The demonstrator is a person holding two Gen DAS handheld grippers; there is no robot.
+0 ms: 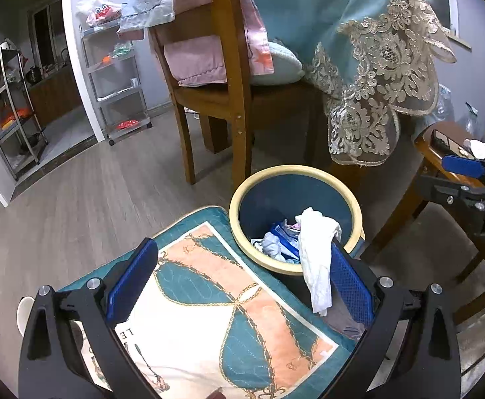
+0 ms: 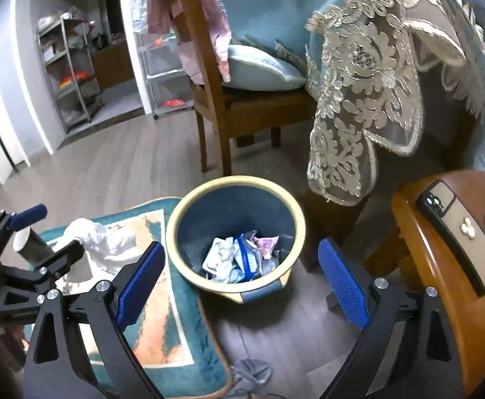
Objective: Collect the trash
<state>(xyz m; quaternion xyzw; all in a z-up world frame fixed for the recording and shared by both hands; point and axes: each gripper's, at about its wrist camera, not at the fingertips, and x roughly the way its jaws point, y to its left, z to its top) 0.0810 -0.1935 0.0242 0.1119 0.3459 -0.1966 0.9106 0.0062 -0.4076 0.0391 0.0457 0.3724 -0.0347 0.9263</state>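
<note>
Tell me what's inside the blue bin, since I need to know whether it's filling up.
The bin holds crumpled white tissue, a blue-edged wrapper and a pink packet, covering only the bottom. Whatever lies under that pile is hidden.

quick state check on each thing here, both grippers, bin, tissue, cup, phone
left hand-held gripper: open, white tissue clinging to one finger
right hand-held gripper: open, empty
white tissue: crumpled, hanging at the bin's rim
trash bin: upright, partly filled
paper cup: tipped over on the cushion
phone: face down on the wooden stool
</note>
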